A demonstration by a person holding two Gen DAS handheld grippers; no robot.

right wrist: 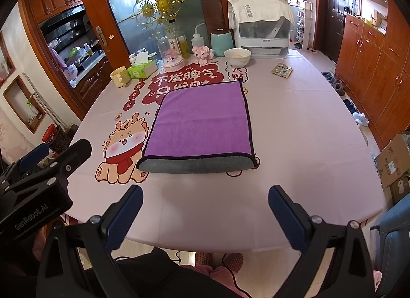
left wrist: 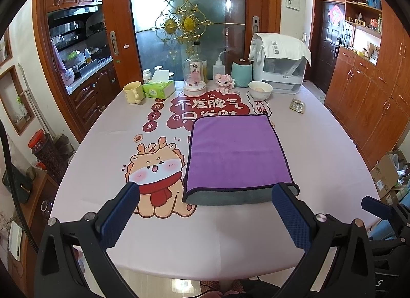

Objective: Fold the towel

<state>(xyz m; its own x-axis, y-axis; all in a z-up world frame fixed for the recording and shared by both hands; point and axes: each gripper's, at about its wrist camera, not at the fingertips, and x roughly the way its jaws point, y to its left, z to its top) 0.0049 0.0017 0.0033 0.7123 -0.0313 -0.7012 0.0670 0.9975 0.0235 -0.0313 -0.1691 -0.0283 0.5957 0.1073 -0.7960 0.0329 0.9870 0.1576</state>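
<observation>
Hovering over the near edge of the pink cartoon-printed tablecloth [left wrist: 320, 144], we hold both claws apart and empty. Our left gripper [left wrist: 205, 205] hangs just short of the folded purple microfibre towel with grey underside [left wrist: 235, 149], whose grey fold faces us. Our right gripper [right wrist: 205, 208] sits a little farther back from that towel [right wrist: 202, 124], which lies flat in the middle of the table. Along the far edge stand a yellow ceramic mug [left wrist: 132, 92], a green tissue box [left wrist: 159, 88] and a white bowl [left wrist: 260, 89].
</observation>
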